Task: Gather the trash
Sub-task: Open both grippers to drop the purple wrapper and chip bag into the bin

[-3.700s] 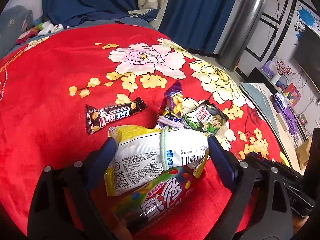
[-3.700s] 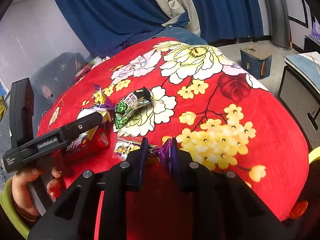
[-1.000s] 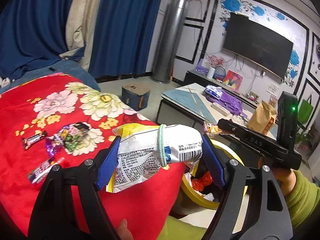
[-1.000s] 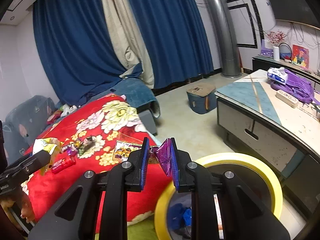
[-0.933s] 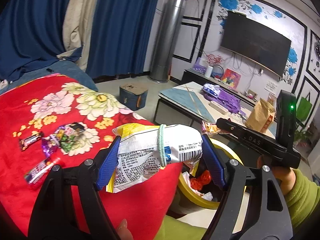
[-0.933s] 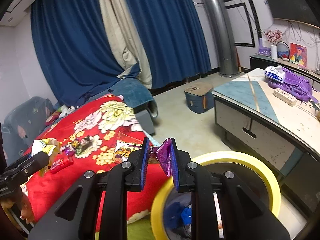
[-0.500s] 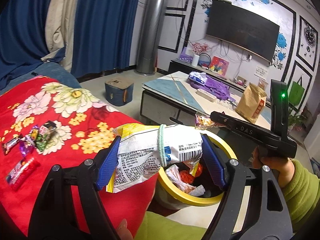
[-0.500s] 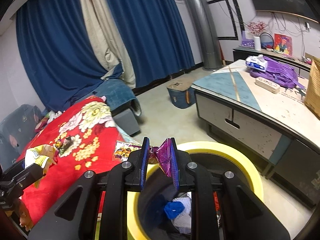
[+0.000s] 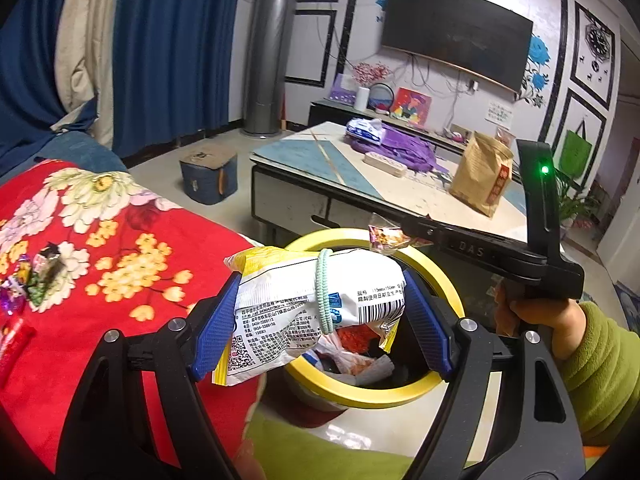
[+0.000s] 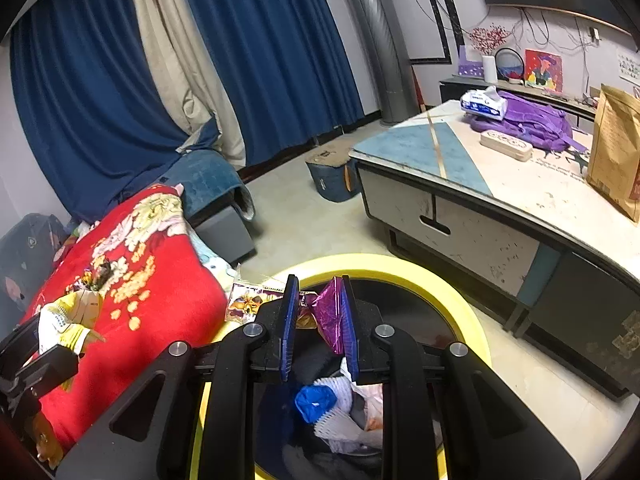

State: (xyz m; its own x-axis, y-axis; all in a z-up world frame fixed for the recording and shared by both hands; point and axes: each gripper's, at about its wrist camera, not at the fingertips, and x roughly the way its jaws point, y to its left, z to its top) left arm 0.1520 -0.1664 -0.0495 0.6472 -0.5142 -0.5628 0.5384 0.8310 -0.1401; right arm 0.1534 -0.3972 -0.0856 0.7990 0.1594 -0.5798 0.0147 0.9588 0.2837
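My left gripper (image 9: 320,320) is shut on a white and yellow snack bag (image 9: 312,312) with a green hair band round it, held over the near rim of the yellow-rimmed trash bin (image 9: 360,396). My right gripper (image 10: 318,320) is shut on a purple foil wrapper (image 10: 330,316) with a small printed wrapper (image 10: 250,300) beside its left finger, held over the bin (image 10: 440,280). In the left wrist view the right gripper (image 9: 390,236) holds its wrappers above the bin's far rim. Trash lies inside the bin. Several wrappers (image 9: 36,276) lie on the red floral blanket (image 9: 120,264).
A low coffee table (image 10: 500,200) stands just past the bin, with a purple bag (image 10: 528,124) and a brown paper bag (image 10: 616,148) on it. A small blue box (image 10: 332,176) sits on the floor. Blue curtains (image 10: 260,60) hang behind.
Both grippers have swung from the blanket to above the trash bin, keeping hold of their wrappers. The bin now lies directly under both.
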